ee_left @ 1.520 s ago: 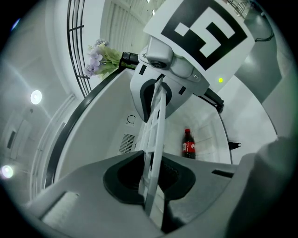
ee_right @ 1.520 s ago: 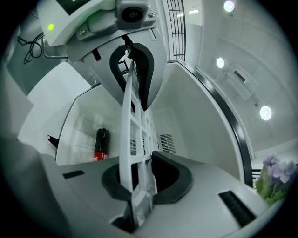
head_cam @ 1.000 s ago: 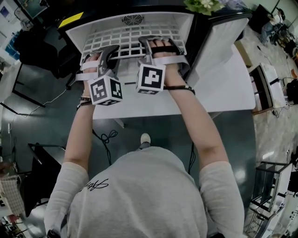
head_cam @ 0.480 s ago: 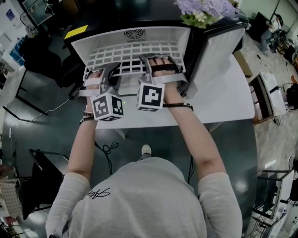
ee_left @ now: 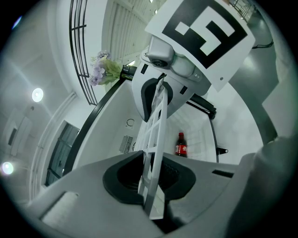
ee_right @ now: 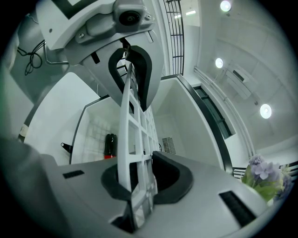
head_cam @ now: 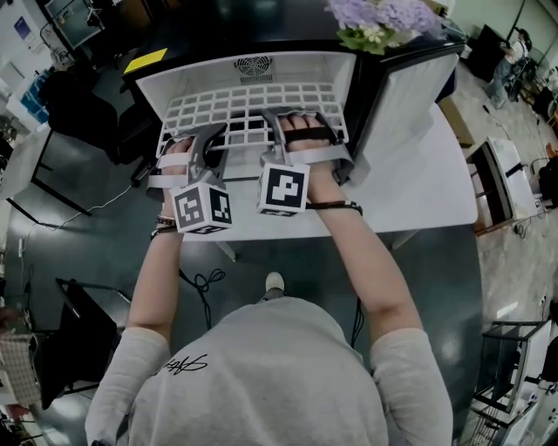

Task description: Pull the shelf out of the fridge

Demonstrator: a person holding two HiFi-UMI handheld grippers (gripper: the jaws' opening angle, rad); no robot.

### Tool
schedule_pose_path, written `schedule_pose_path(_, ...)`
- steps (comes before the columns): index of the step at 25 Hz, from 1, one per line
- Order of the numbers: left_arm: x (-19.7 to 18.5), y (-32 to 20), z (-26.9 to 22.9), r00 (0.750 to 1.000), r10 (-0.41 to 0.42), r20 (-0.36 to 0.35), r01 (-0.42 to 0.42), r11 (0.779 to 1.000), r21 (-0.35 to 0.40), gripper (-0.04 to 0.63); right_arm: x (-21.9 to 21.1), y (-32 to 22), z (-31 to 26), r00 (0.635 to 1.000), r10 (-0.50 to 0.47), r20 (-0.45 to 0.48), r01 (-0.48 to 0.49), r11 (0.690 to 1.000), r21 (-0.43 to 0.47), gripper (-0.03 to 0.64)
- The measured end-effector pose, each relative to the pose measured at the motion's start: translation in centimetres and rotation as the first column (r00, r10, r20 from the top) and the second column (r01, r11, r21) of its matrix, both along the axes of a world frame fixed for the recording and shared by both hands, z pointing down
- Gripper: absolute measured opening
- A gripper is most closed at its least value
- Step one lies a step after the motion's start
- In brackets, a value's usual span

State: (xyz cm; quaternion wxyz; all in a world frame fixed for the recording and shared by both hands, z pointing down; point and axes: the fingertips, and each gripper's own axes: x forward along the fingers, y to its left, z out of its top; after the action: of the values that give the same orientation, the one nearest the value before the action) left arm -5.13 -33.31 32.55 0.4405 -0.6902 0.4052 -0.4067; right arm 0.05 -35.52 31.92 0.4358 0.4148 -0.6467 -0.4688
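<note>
Now you hold the white shelf [head_cam: 253,103] with both grippers. Your left gripper [head_cam: 199,148] is pinched tight on its front edge, at the middle left of the head view. Your right gripper [head_cam: 301,131] is pinched on the same edge, just beside it. The shelf lies in the open fridge [head_cam: 170,78] near the top of the frame. A bottle [ee_left: 181,145] stands at the back.

Dark, glossy floor [head_cam: 78,235] surrounds a white bench [head_cam: 427,187]; a black cable [head_cam: 202,259] lies looped on the floor beside it. Purple flowers [head_cam: 388,16] stand at the back, and wire racks [head_cam: 510,348] occupy the lower right. Round ceiling lights [ee_right: 266,110] glow overhead.
</note>
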Motion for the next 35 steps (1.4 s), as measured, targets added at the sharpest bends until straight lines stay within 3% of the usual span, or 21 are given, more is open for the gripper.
schedule_pose_path(35,0.2,3.8,0.6,1.0,-0.003,0.01,0.003,1.0,0.008,0.041,-0.3,3.9,0.6,0.999,-0.028,0.036,0.028,0.999,-0.025,0.046)
